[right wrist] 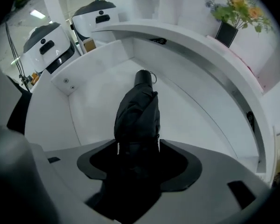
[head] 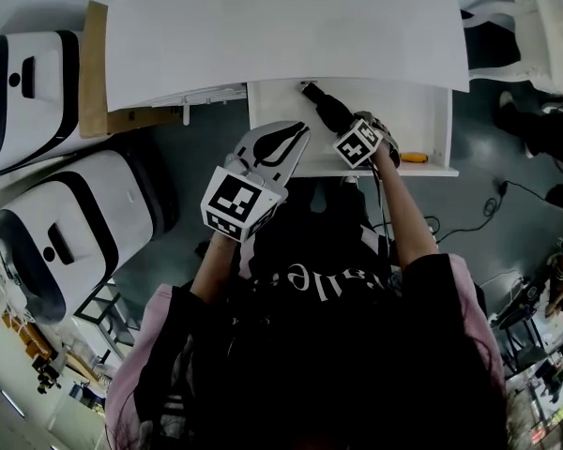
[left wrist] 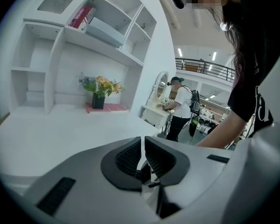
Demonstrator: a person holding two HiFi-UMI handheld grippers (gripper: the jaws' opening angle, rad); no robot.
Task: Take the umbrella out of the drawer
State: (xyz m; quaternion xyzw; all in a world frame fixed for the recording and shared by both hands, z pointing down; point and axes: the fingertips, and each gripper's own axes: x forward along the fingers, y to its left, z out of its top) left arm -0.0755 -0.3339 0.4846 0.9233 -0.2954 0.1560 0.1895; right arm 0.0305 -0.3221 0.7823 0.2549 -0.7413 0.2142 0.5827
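A folded black umbrella (head: 327, 111) lies in the open white drawer (head: 422, 111), its handle end toward the back. My right gripper (head: 359, 141) points steeply down into the drawer. In the right gripper view the umbrella (right wrist: 137, 108) lies between the widely spread jaws of the right gripper (right wrist: 138, 146), with thin slivers of white showing on both sides of it, so the pads do not press on it. My left gripper (head: 283, 143) hovers at the drawer's front left corner. In its own view the left gripper (left wrist: 143, 155) is shut with nothing in it, facing the desk shelves.
The white desktop (head: 281, 26) overhangs the back of the drawer. A small orange object (head: 413, 157) lies at the drawer's front right. Two white and black machines (head: 66, 232) stand on the floor at left. A potted flower (right wrist: 228, 29) sits on the desk.
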